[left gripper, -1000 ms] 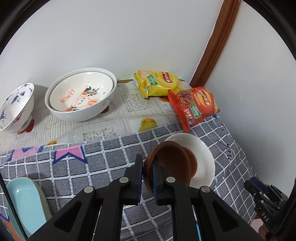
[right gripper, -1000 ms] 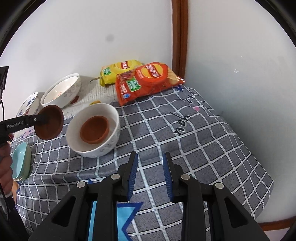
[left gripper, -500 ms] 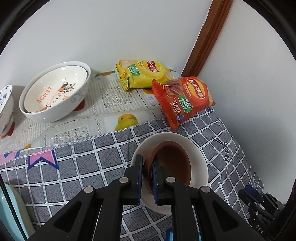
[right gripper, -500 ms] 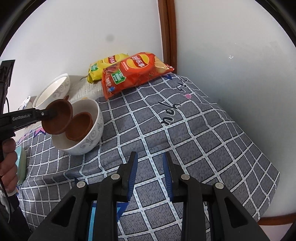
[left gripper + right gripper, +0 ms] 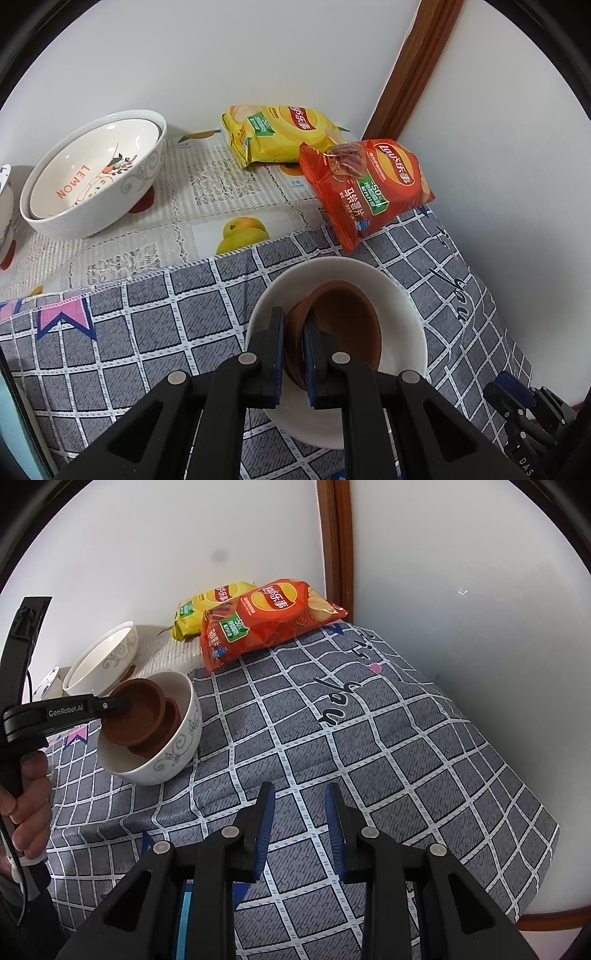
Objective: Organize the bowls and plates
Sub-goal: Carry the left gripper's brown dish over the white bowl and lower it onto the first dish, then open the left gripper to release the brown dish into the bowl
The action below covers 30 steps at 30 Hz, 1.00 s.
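Note:
My left gripper (image 5: pixel 294 314) is shut on the rim of a small brown bowl (image 5: pixel 343 325). That bowl hangs tilted inside a white bowl (image 5: pixel 406 314) on the grey checked cloth. The right wrist view shows the held brown bowl (image 5: pixel 136 716) leaning over a second brown bowl (image 5: pixel 171 720) that lies in the white bowl (image 5: pixel 177 746). There the left gripper (image 5: pixel 125 703) reaches in from the left, held by a hand. My right gripper (image 5: pixel 300 790) hovers over bare cloth to the right of the white bowl, open with nothing between its fingers.
Two stacked white bowls (image 5: pixel 92 184) marked LEMON stand at the back left by the wall. A yellow crisp bag (image 5: pixel 277 136) and a red crisp bag (image 5: pixel 369 184) lie in the back corner. A blue-patterned bowl (image 5: pixel 4 206) shows at the left edge. The cloth's edge drops off on the right.
My left gripper has carried the brown bowl to the right and down, from beside the white bowl into it. The right gripper has stayed open and sunk a little.

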Motion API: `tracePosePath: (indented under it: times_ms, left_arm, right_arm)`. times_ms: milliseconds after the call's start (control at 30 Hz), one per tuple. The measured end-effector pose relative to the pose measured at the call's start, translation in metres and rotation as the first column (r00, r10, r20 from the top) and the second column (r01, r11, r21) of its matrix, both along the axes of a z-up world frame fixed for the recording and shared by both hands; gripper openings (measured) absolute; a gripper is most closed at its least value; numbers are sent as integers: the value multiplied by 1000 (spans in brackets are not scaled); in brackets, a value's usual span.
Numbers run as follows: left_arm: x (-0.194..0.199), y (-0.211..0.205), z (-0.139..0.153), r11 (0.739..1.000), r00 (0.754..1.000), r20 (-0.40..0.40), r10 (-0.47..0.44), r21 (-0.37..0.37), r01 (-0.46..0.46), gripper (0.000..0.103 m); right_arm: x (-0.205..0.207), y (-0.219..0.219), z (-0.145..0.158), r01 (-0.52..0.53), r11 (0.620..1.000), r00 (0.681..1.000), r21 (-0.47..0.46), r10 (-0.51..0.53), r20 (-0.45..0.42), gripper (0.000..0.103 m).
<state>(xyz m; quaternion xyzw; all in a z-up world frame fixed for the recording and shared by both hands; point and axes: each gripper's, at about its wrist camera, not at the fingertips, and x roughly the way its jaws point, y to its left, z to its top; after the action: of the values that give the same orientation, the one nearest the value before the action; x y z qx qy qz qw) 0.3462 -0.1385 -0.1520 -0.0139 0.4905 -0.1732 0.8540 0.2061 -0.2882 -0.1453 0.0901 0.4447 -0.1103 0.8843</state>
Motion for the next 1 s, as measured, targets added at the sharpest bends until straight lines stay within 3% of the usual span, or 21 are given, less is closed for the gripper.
tracePosePath:
  times_ms: [1000]
  left_arm:
    - [3, -3, -11, 999, 999, -23, -42, -17, 41, 10]
  right_arm:
    - [14, 16, -7, -37, 999, 999, 3, 38, -18, 28]
